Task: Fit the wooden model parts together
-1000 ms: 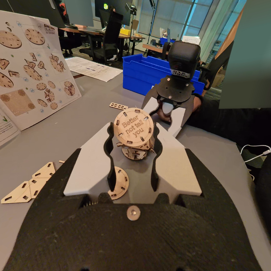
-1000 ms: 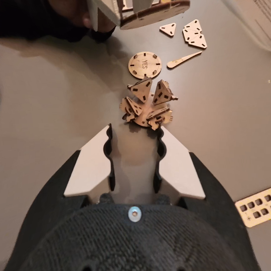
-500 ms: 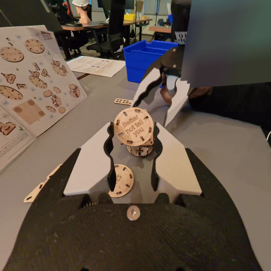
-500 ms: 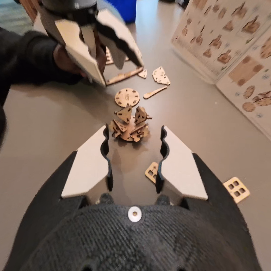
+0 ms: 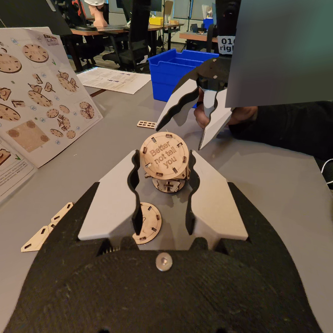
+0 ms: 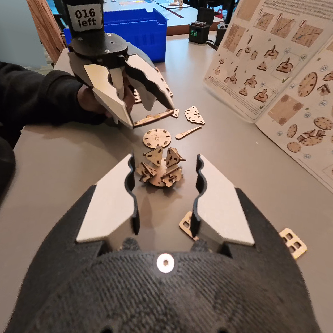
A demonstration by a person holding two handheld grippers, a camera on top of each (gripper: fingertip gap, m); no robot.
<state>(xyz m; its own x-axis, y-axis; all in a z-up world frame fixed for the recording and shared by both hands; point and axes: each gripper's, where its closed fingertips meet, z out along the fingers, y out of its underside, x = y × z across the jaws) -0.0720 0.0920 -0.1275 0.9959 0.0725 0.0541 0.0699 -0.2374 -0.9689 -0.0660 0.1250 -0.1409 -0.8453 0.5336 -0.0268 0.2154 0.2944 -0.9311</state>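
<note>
The left claw (image 5: pixel 164 162) pinches a round wooden disc (image 5: pixel 164 155) by its edges and holds it up in the air (tipped toward the camera). The right claw (image 6: pixel 164 162) is spread wide with nothing in it, and a little wooden model (image 6: pixel 159 169) sits on the grey table (image 6: pixel 72 162) just past its tips.

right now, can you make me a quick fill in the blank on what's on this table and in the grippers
1. The left gripper holds a round wooden ____ by its edges.
2. The right gripper has its fingers ____, gripping nothing.
3. Below the held piece a wooden assembly stands on the ____ table.
4. The bin behind is ____.

Missing: disc; open; grey; blue
</note>
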